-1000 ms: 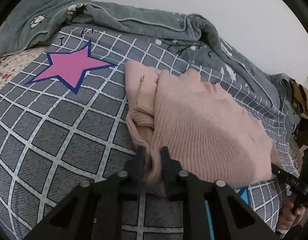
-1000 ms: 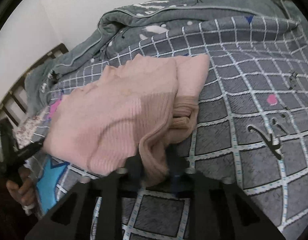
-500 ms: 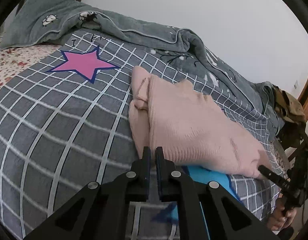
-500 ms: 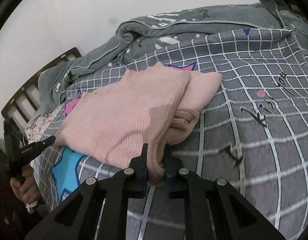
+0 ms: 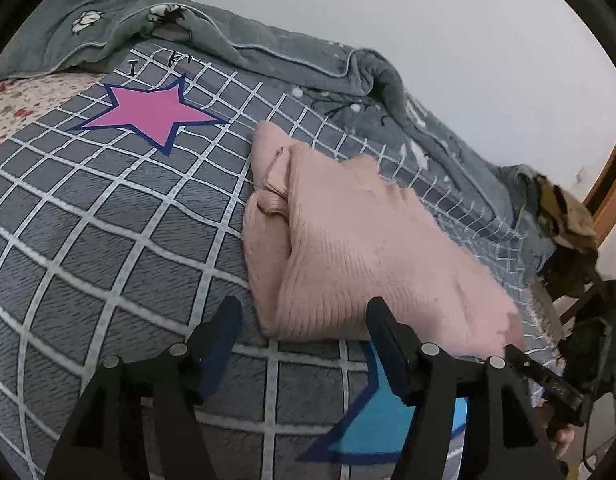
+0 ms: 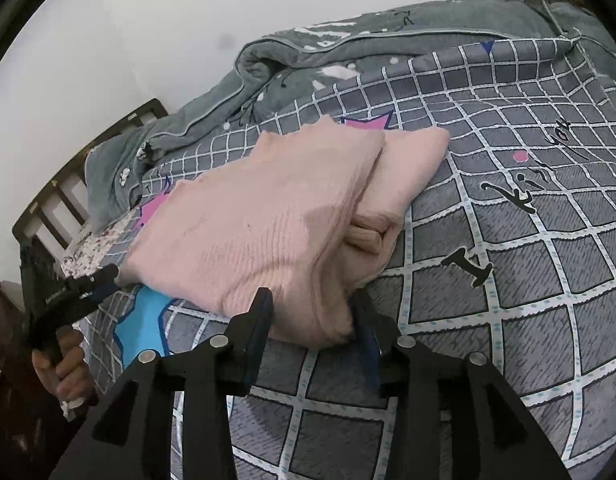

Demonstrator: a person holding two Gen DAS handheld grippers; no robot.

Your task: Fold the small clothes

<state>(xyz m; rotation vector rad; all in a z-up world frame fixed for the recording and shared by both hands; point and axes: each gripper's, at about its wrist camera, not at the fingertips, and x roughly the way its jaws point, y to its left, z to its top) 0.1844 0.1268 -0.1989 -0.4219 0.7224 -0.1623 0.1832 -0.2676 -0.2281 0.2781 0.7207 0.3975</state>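
Observation:
A pink knit sweater lies folded on the grey checked bedspread. In the left wrist view my left gripper has its jaws opening around the sweater's near left corner, and the left pad stands clear of the cloth. In the right wrist view my right gripper is also opening. The sweater's near right corner sits slack between its fingers and rests on the bed. Each view shows the other gripper at the sweater's far side, held by a hand.
A rumpled grey-green blanket runs along the wall behind the sweater. A dark wooden bed frame stands at the left of the right wrist view. Clothes hang on a chair beside the bed. Bare bedspread lies to either side.
Both grippers were pinched shut at the sweater's near edge; their jaws have since spread apart. The near edge has dropped from its bunched fold onto the bed.

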